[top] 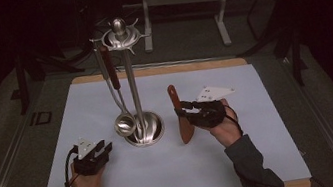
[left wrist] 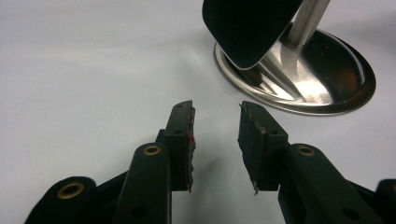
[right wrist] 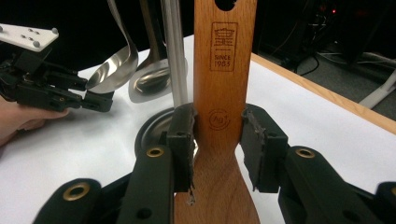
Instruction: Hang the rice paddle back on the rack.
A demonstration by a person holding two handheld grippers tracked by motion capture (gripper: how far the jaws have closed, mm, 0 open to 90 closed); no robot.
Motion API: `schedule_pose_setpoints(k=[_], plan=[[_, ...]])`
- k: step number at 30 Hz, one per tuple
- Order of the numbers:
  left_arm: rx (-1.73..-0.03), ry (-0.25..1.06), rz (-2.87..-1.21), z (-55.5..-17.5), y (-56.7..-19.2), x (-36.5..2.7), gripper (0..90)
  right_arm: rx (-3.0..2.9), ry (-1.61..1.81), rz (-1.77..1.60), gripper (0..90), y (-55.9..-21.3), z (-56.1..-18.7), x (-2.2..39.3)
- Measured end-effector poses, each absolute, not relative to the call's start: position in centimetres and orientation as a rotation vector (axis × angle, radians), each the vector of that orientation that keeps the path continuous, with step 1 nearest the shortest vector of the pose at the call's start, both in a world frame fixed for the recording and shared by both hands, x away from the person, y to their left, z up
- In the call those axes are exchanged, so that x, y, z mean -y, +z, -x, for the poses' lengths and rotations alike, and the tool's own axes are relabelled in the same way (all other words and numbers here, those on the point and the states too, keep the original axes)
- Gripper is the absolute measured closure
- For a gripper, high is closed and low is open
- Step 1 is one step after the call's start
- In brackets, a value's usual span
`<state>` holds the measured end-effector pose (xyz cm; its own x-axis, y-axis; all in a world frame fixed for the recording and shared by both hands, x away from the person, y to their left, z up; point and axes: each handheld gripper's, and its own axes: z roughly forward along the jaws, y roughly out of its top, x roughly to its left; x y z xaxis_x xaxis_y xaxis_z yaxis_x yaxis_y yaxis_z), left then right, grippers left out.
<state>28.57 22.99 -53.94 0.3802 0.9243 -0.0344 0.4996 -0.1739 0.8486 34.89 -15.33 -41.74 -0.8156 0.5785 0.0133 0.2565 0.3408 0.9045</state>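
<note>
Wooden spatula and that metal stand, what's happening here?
A person's right gripper is clamped on the wooden spatula, holding it upright beside the utensil stand on the white mat. A ladle hangs from the stand already. The left gripper rests open and empty on the mat near the stand's base.

Steel utensil stand (top: 136,98) rises mid tabletop (top: 93,186), blocking straight path between left tongs (top: 104,148) and right tongs (top: 181,111). Ladle (top: 124,122) hangs just left of pole, low over base. Wooden spatula (top: 182,121) stands right of base. Front tabletop open.
</note>
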Motion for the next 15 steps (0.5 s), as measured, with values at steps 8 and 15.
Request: schedule_pose_setpoints(k=[8,15], plan=[[-1.240,0.648,-1.818,-28.56,-53.93,-23.00,65.7,-2.294,1.469,-0.723,66.3,-41.25,-34.79,15.21],[-1.240,0.647,-1.818,-28.57,-53.93,-23.00,65.7,-2.281,1.481,-0.723,66.3,-40.83,-34.76,15.30]])
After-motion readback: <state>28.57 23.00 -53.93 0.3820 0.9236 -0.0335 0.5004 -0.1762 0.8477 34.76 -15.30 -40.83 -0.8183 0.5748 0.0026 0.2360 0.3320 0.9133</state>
